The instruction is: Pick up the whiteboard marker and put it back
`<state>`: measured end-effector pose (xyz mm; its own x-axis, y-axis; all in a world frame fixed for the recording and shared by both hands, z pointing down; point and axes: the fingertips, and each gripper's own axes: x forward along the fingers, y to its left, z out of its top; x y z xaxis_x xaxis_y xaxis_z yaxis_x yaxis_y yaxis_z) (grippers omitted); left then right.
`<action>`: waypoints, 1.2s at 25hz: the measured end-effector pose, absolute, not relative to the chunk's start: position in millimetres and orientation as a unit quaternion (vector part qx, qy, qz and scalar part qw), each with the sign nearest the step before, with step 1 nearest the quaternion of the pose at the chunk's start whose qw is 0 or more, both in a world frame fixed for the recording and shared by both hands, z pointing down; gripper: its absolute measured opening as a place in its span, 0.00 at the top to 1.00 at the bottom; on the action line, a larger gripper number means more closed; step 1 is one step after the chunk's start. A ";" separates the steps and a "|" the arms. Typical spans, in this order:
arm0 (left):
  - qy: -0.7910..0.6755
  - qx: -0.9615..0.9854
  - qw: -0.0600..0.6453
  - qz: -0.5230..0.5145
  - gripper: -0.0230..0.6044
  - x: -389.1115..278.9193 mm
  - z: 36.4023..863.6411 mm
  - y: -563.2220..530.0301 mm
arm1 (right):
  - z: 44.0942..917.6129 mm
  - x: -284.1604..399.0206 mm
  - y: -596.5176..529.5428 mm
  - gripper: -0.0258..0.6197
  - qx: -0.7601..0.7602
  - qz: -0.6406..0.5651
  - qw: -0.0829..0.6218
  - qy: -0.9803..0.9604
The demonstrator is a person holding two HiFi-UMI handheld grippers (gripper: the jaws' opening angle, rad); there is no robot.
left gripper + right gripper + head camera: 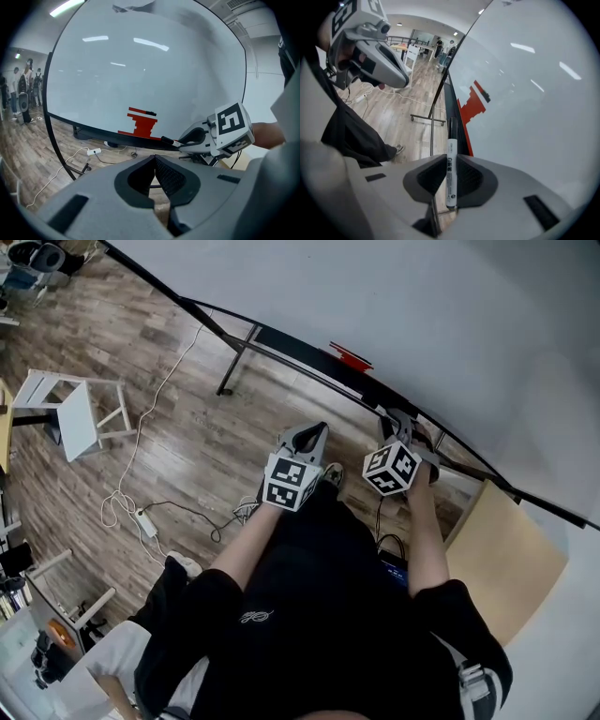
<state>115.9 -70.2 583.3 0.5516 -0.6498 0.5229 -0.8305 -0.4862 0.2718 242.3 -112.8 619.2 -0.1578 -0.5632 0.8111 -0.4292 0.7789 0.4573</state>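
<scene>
So the whiteboard marker (450, 171) is a skinny round stick: smooth white plastic barrel with small dark print running down it, and a black cap on the end. Right now it's clamped in the right hand-held gripper (451, 158), pinched around mid-barrel between the two ribbed dark pads, with the jaws set fairly narrow around it. Its long axis lines up with the way the gripper points. The capped end sticks out the far side toward the black ledge (452, 101) along the bottom of the whiteboard (525, 93), and the blunt tail end sits nearer the camera. I can't tell if the cap actually touches that ledge or just hangs over it. The board is glossy white with ceiling lights reflecting off it, and there's a red stepped block (472, 104) with a small black strip stuck on it farther along. The left hand-held gripper (154, 158) is off to the left of the right one, matte grey shell, jaws pressed together with nothing in them. Wood plank floor (187, 427) underneath.
</scene>
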 end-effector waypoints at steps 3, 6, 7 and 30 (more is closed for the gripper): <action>-0.442 0.845 0.247 0.171 0.95 119.3 574.0 -66.2 | 601.8 226.7 -105.9 0.88 0.349 -0.045 0.501 -0.791; -0.452 0.844 0.236 0.166 0.95 121.5 564.2 -60.2 | 583.7 216.1 -97.6 0.88 0.377 -0.019 0.442 -0.814; -0.459 0.842 0.232 0.165 0.95 121.4 561.0 -57.4 | 577.5 213.2 -94.3 0.88 0.387 -0.006 0.420 -0.821; -0.532 0.831 0.135 0.086 0.95 52.7 446.8 -21.2 | 432.1 172.2 -36.0 0.88 0.515 0.075 0.092 -0.849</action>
<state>52.7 -21.2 446.8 0.4181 -0.8618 0.2872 -0.9084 -0.3963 0.1333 172.2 -36.0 432.1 -0.4525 -0.8608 0.2329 -0.8883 0.4581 -0.0328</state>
